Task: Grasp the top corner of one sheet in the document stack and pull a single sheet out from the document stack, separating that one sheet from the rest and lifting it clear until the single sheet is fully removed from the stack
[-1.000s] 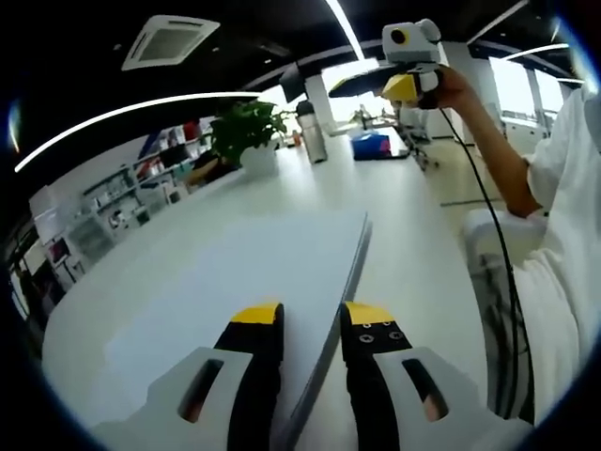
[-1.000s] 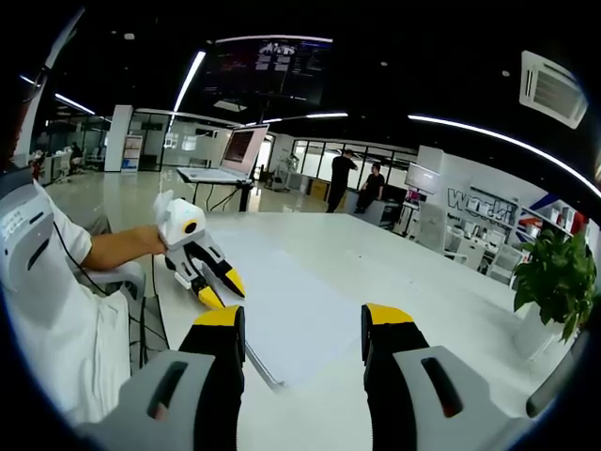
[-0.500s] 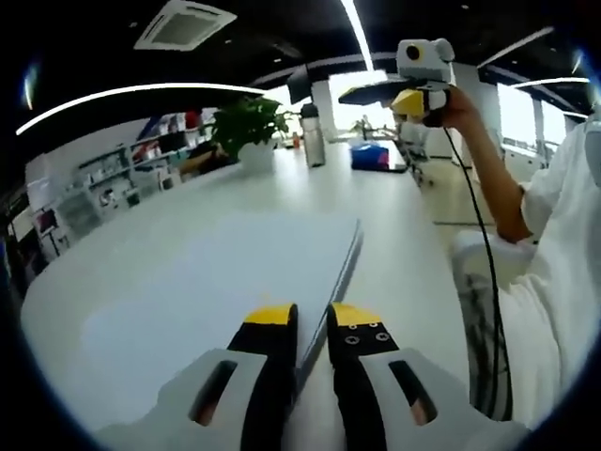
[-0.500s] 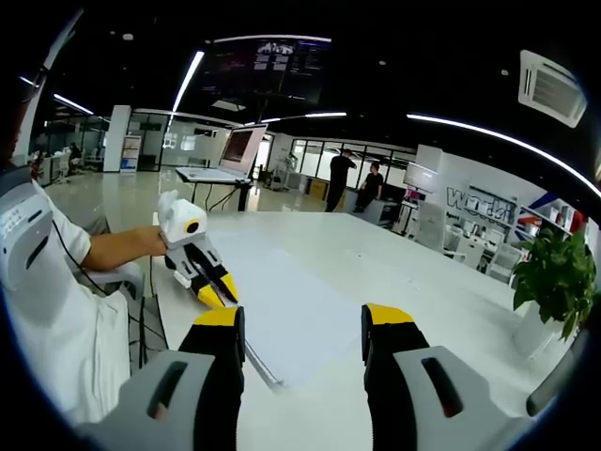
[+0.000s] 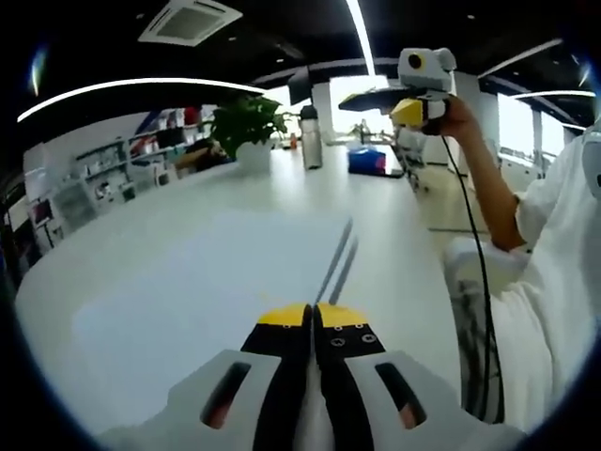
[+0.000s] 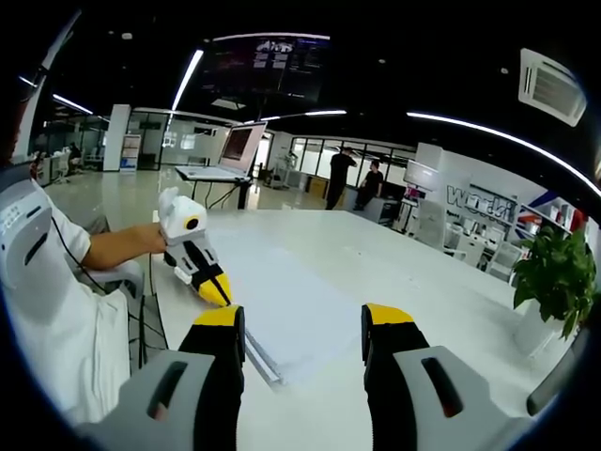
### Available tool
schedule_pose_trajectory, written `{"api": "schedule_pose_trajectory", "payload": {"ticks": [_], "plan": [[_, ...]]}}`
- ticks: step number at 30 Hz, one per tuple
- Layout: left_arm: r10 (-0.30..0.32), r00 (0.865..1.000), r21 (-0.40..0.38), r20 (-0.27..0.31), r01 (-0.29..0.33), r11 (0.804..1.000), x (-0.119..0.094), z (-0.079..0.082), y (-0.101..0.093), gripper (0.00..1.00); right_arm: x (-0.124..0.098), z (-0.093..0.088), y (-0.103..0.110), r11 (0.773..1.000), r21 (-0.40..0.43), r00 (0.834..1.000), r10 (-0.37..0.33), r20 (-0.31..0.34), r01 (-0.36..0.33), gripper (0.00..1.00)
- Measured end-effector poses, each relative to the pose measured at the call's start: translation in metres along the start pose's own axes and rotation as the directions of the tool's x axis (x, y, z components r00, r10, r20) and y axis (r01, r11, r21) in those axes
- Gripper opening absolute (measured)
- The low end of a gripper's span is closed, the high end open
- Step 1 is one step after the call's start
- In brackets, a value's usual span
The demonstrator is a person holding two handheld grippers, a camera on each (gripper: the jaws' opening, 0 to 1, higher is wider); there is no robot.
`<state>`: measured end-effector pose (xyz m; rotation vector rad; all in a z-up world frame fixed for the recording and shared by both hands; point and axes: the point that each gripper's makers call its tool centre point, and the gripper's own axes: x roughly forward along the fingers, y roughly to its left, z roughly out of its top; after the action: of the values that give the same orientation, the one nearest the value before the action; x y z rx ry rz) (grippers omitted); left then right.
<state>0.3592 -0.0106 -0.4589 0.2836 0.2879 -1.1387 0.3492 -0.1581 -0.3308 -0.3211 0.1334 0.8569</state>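
- White paper: the document stack (image 6: 291, 310) lies flat on the white worktop (image 6: 394, 272), near the edge closest to the person.
- Left tongs (image 5: 313, 318): the jaws are pressed together on the near corner of the stack, and from the left gripper view a thin layer, the single sheet (image 5: 331, 263), appears pinched between them. Its edge runs forward from the jaw tips as a line split off from the stack edge.
- Right tongs (image 6: 303, 324): jaws stand wide apart with nothing between them, held above the worktop; the left gripper view shows them raised, well apart from the paper.
- Progress, as judged: the corner grasp appears made and separation just started. The sheet lies almost wholly on the stack, so the pull-out and lift clear are not yet done.
- It cannot be told whether one sheet alone is pinched or several.
- Edges: the stack's near edge sits close to the worktop edge, beside the person's sleeve (image 6: 47, 282) and a dangling cable (image 5: 474, 244).
- Open room: the worktop beyond the stack is bare up to a potted plant (image 5: 246, 127), a flask (image 5: 311, 136) and a blue object (image 5: 366, 160) at the far end, well apart from the paper.
- Upward space over the stack looks free for the lift.
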Motion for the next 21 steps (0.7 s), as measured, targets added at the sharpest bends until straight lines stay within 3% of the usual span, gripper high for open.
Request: {"api": "schedule_pose_trajectory", "payload": {"ticks": [11,21], "plan": [[-0.017,1.0,-0.053,0.021,0.018,0.998,-0.002,0.002,0.0,0.03,0.0,-0.001,0.0,1.0,0.002,1.0,-0.001,-0.001,0.001,0.5],[0.0,0.999,-0.008,0.041,0.001,1.0,-0.012,0.019,-0.004,0.03,0.0,0.001,0.0,1.0,0.001,1.0,-0.001,0.003,0.001,0.5]]}}
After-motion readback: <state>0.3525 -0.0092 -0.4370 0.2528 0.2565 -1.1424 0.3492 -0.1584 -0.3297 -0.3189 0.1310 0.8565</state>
